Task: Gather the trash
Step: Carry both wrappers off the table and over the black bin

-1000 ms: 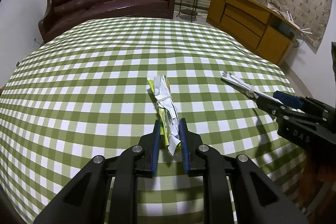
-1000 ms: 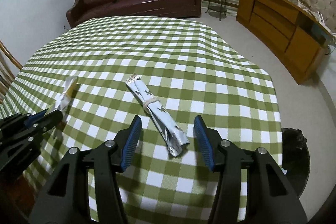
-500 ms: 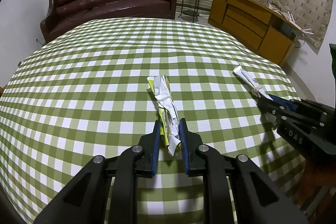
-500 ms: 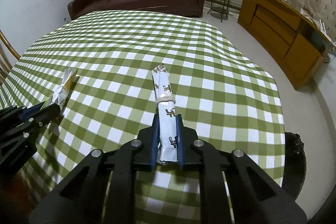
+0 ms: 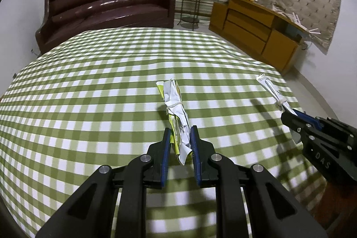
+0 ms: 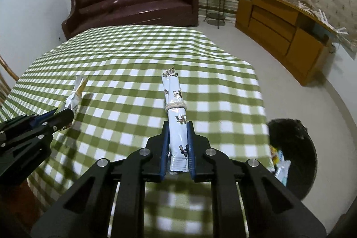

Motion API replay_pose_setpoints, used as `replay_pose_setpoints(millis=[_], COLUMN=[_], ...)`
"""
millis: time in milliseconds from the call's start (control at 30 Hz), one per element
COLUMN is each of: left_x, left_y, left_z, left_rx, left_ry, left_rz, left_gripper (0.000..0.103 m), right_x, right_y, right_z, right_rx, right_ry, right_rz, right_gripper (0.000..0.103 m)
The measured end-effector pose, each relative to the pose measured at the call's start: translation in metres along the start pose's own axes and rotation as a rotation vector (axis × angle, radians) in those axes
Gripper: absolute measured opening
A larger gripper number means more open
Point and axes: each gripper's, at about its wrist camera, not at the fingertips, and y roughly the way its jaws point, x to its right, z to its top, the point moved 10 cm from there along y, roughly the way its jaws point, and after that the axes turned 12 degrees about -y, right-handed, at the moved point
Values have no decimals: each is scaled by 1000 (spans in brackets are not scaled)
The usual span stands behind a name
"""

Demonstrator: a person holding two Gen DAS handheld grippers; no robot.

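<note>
Over checkered tablecloth (image 5: 89, 104), left tool (image 5: 180, 137) clamps yellow wrapper (image 5: 176, 117), right tool (image 6: 177, 137) clamps white wrapper (image 6: 176, 108).

bin (image 6: 310, 148) partly behind tablecloth (image 6: 256, 126); its contents blurred

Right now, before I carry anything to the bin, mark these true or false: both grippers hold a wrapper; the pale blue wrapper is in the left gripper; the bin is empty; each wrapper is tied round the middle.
1. Both grippers hold a wrapper. True: the left gripper and the right gripper are each shut on one.
2. The pale blue wrapper is in the left gripper. False: the right holds it; the left holds the yellow-green wrapper.
3. The black bin is empty. False: packets lie inside.
4. Each wrapper is tied round the middle. True.
</note>
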Motion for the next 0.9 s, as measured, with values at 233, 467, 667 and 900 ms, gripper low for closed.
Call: replay_pose_setpoints(millis=[233,467,667,900], left_x=[37,82,121,162], left_y=[-11,-20,-21,-19], left_z=[-4,-9,-14,-17], left_rx=[17,35,37,41], left_ry=[45,110,164,216], left_rz=[-48,-99,-141,-186], left_gripper=[19,19,19,19], right_x=[28,65,98,131], right_y=[-30,-56,-71,-85], right_z=[-19,-38,-52,-69], right_rx=[29,51,62,69], right_ry=[56,111,149,194], right_rz=[-46,-110,-158,-199], right_gripper=[15,15,15,15])
